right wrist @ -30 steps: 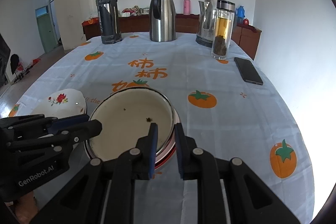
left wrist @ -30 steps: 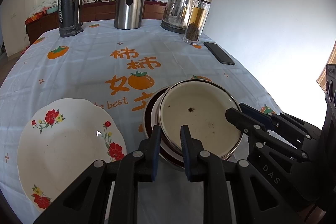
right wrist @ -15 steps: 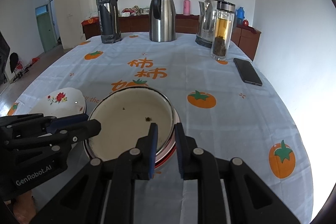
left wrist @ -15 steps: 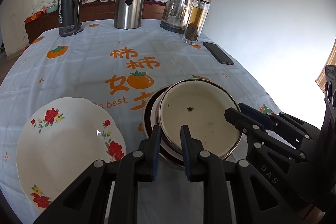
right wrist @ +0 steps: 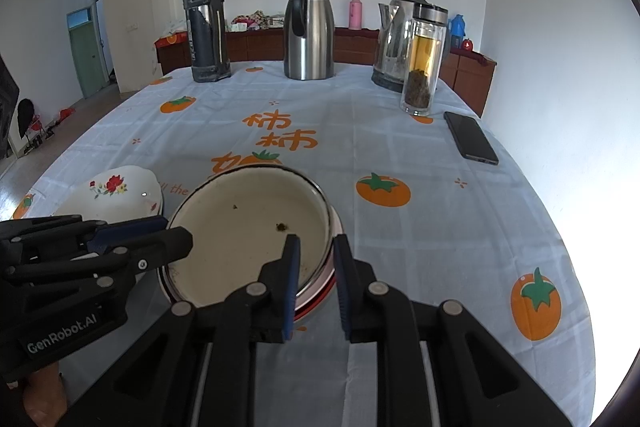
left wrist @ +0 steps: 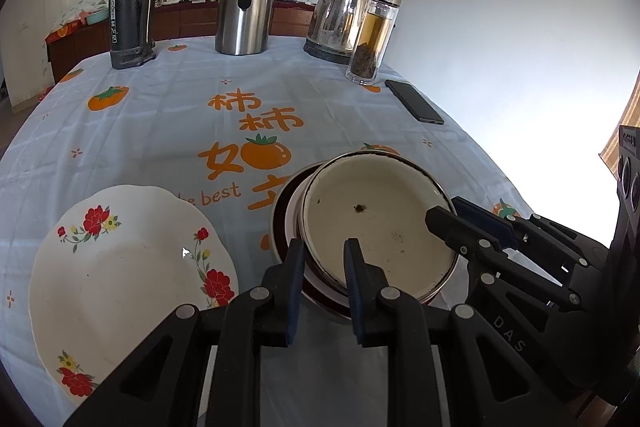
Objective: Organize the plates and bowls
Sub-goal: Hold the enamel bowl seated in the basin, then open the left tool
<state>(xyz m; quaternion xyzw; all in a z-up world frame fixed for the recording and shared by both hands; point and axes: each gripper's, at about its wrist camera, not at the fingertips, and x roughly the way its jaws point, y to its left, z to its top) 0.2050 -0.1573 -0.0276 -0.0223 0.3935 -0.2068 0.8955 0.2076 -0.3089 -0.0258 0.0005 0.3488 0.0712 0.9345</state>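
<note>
Left wrist view: left hand-held gripper (left wrist: pixel 322 261) is part open, fingers straddling the near rim of the enamel bowl (left wrist: pixel 376 223), one finger outside, one inside; cannot tell if the pads press the rim. Right wrist view: right hand-held gripper (right wrist: pixel 314 257) is at the same narrow gap, astride the bowl's rim on its right side, left finger inside, right finger outside past the pink bowl (right wrist: pixel 330 273); grip contact unclear too.

The enamel bowl sits nested in the pink bowl, which sits in a dark outer bowl (left wrist: pixel 280 215). Stack is upright on the worktop (left wrist: pixel 160 131). Enamel bowl holds only a few dark specks (left wrist: pixel 360 207) on the bottom.

Floral plate (left wrist: pixel 120 279) lies flat just left of the stack, near but apart, nothing on it.

Far end of the worktop: black thermos (left wrist: pixel 132 3), steel carafe (left wrist: pixel 246 3), electric kettle (left wrist: pixel 340 15), glass tea bottle (left wrist: pixel 374 35) with amber liquid and leaves at the bottom. Phone (left wrist: pixel 414 101) lies flat near the right edge.

Open tablecloth between the stack and the far vessels, and to the right of the stack out to the worktop's edge (right wrist: pixel 552 227).
</note>
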